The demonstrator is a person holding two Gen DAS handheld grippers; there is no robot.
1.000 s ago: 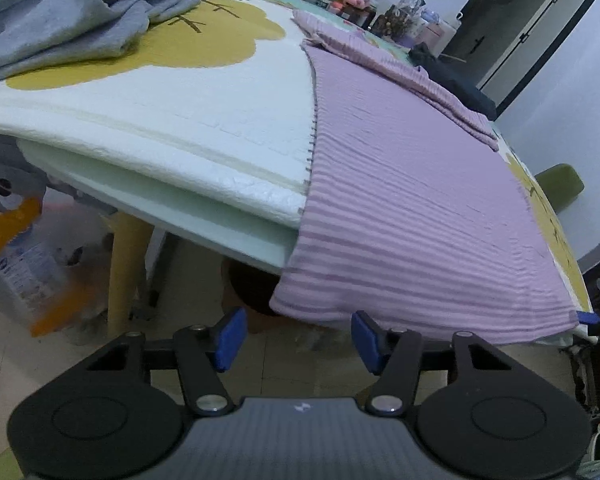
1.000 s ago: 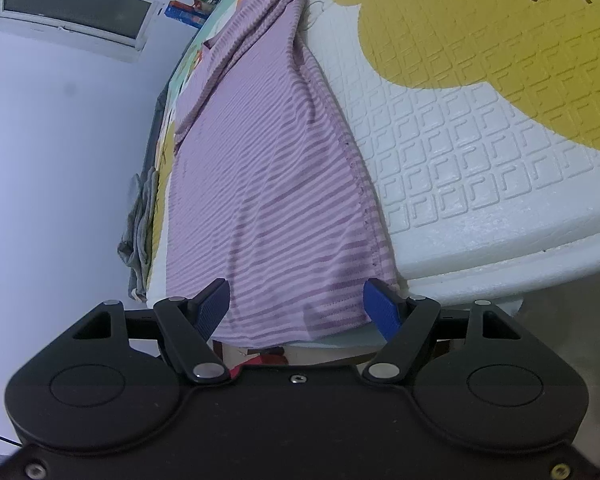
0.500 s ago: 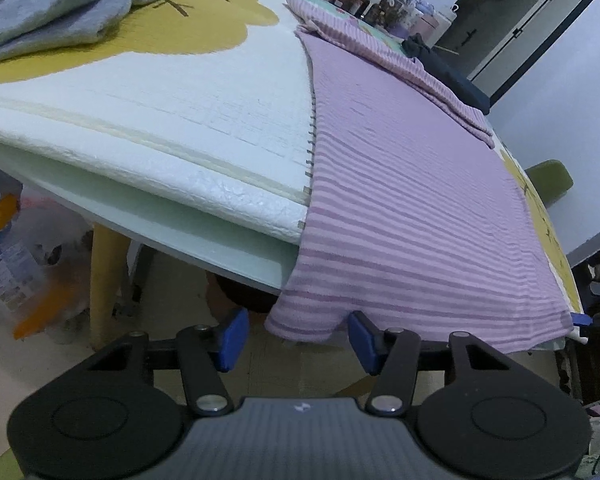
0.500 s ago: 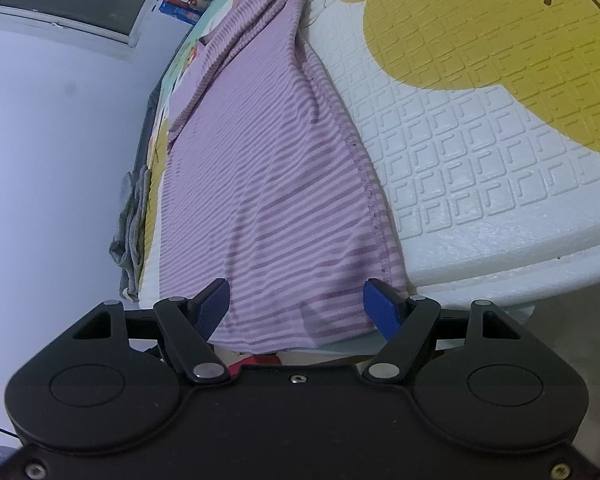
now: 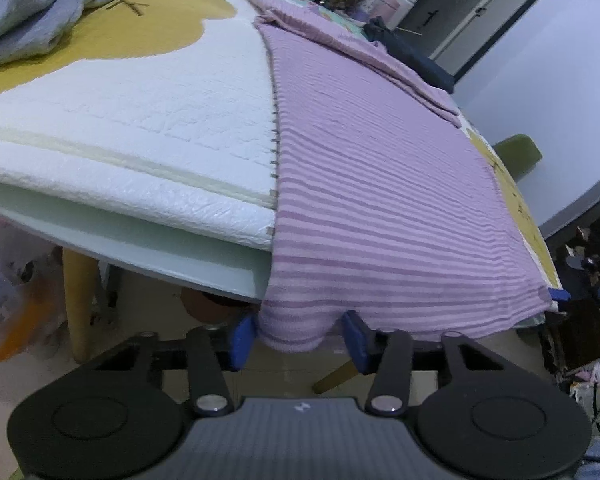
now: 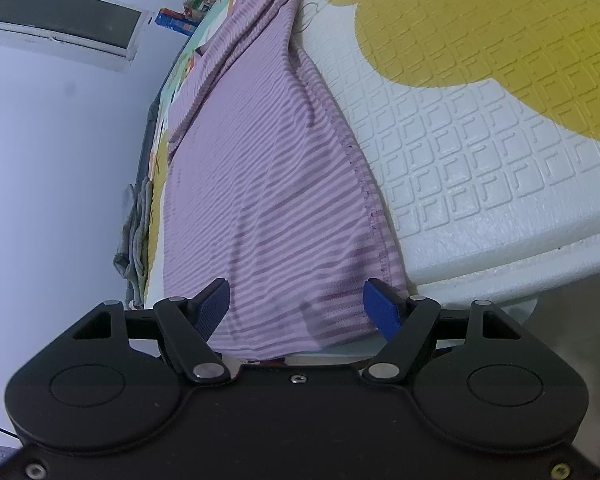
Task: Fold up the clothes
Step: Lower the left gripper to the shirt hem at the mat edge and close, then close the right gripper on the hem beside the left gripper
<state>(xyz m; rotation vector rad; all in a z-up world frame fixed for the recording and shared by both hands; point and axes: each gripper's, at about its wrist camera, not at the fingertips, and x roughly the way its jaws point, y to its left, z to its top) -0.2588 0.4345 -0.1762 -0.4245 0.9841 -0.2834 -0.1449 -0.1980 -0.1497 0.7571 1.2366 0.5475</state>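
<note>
Striped purple garment (image 5: 380,184) lies flat on the foam mat (image 5: 148,120), hem hanging over the near edge. My left gripper (image 5: 300,336) has just been closing, hem corner between half-open jaws, not pinched. My right gripper (image 6: 296,306) is wide open around the other corner, gripping nothing. I'd pinch both corners evenly before lifting.
</note>
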